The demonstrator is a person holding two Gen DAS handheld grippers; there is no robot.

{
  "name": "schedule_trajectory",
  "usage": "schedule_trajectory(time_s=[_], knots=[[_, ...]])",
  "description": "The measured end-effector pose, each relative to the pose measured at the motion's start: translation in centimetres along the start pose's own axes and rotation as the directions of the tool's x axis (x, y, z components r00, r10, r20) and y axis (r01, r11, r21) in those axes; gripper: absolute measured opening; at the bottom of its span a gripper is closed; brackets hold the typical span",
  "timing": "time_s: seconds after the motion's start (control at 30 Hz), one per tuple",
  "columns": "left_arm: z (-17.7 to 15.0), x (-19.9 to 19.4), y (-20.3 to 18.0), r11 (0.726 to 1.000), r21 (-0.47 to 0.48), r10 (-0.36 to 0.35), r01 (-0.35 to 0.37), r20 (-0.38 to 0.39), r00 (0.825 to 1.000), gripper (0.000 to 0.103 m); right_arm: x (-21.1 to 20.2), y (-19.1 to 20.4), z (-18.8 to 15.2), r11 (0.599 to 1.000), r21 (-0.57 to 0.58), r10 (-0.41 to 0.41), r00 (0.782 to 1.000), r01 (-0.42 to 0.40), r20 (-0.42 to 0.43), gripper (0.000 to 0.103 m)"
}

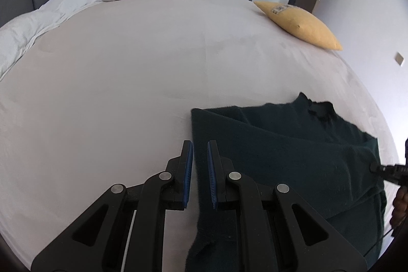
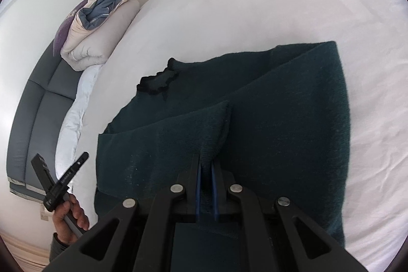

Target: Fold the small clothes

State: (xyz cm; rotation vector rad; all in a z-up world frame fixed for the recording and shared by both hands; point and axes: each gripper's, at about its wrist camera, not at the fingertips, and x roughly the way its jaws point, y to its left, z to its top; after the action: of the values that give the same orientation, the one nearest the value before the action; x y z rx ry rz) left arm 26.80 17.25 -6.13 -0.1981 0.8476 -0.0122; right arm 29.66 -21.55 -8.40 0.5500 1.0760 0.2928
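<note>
Left gripper (image 1: 199, 157): jaws nearly together, pinching the left edge of the dark green sweater (image 1: 293, 149) | Sweater: part-folded on the bed (image 1: 127, 68), collar away | Right gripper (image 2: 206, 165): clamped on a raised fold | Technique: carry both held edges over level and together; release only once flat.

Dark green sweater (image 2: 280, 119), partly folded, on bed
</note>
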Motion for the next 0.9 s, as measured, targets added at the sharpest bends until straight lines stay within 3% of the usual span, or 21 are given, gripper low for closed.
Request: schedule_trajectory(time_s=[0.4,0.63,0.7,0.9], knots=[[0.6,0.6,-3.1,0.994,0.104,0.019,-0.018,-0.001,1.0,0.011,0.1,-1.0,-0.6,1.0,0.009,-0.014,1.0,0.014,-0.012,0.008],[0.3,5.0,-4.2,0.982,0.175,0.093,-0.071,-0.123,0.988,0.011,0.2,-1.4,-0.5,1.0,0.01,-0.017,1.0,0.017,-0.021,0.008],[-0.2,5.6,-4.4,0.978,0.195,0.104,-0.078,-0.126,0.987,0.011,0.2,-1.7,-0.5,1.0,0.019,-0.011,1.0,0.012,-0.021,0.008],[-1.0,5.9,-3.6,0.985,0.166,0.071,-0.05,-0.119,0.99,0.011,0.3,-1.4,-0.4,1.0,0.007,-0.028,1.0,0.028,-0.006,0.008]])
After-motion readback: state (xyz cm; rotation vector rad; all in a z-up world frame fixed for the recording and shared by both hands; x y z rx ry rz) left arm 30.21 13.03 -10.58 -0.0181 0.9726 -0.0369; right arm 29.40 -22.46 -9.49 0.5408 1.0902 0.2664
